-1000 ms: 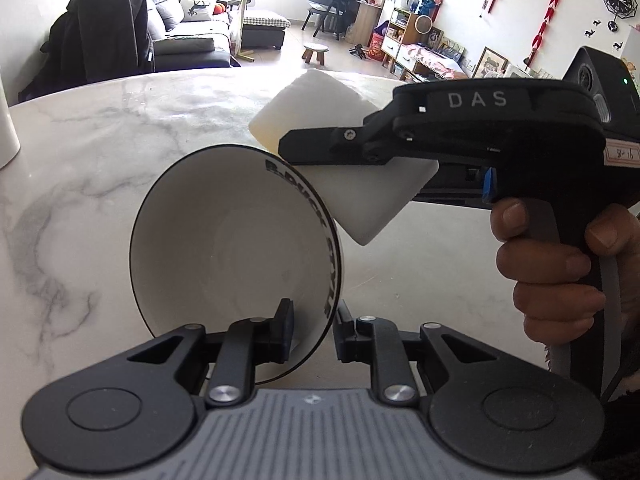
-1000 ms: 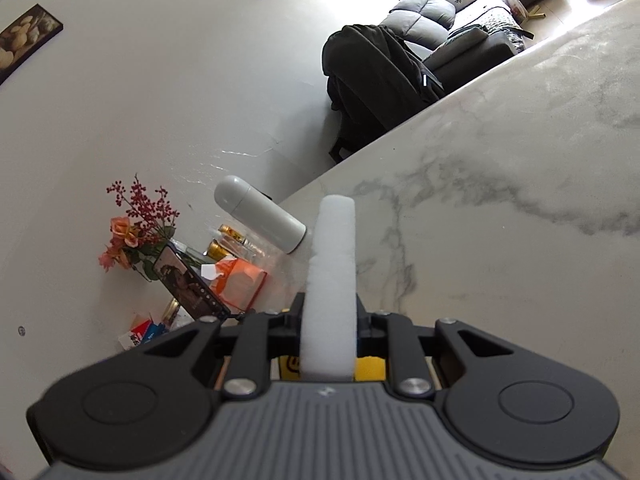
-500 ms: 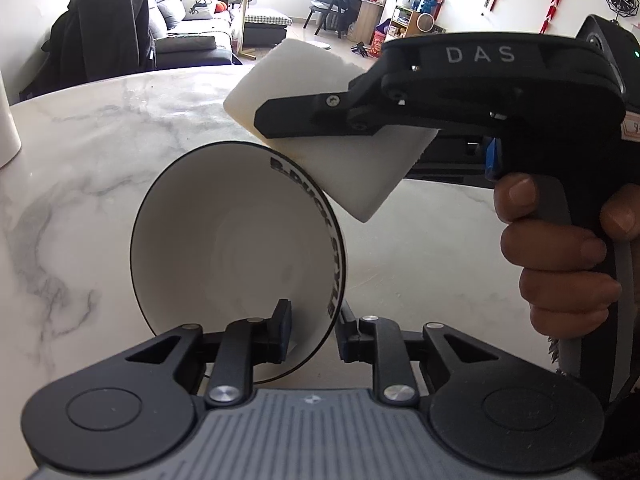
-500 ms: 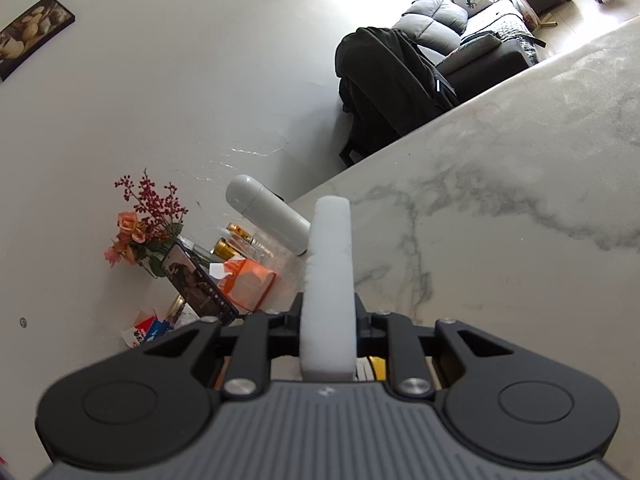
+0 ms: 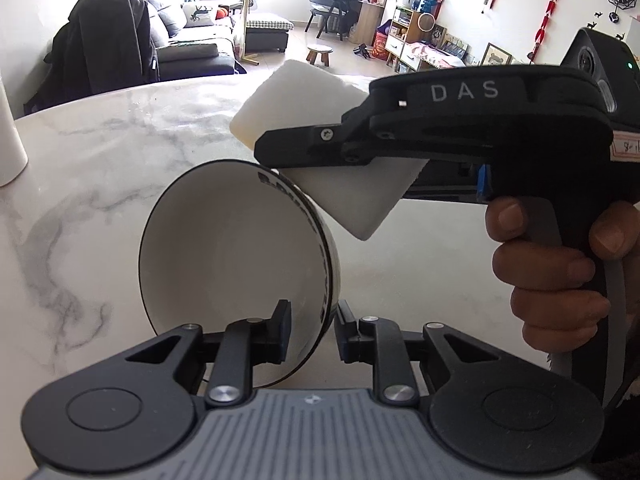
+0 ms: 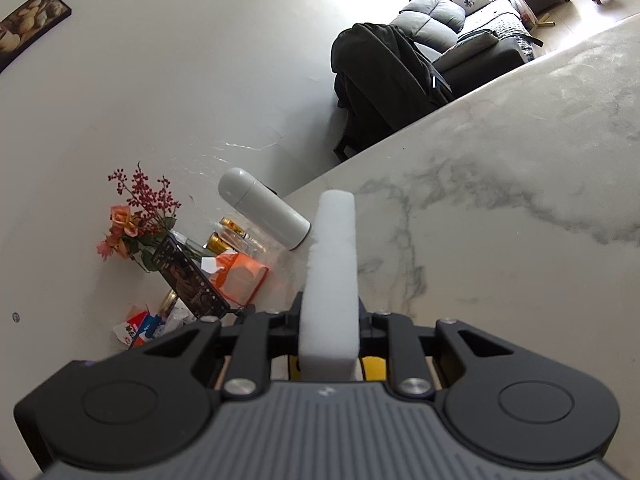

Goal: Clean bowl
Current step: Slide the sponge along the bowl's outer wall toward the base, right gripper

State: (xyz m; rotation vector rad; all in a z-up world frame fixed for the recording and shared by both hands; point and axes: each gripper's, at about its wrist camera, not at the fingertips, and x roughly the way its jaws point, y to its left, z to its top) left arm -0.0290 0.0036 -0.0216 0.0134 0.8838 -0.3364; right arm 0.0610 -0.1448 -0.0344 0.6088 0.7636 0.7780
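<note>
A: What is gripped nearest the left camera?

B: The white bowl (image 5: 240,264), tipped on edge above the marble table (image 5: 80,184), is clamped at its lower rim by the left gripper (image 5: 310,330).

A: And beyond the bowl?

B: A white sponge (image 5: 344,184) is pinched by the right gripper (image 5: 304,148), pressed against the bowl's upper outer wall. 1 hand (image 5: 560,264) is seen beside the bowl.
</note>
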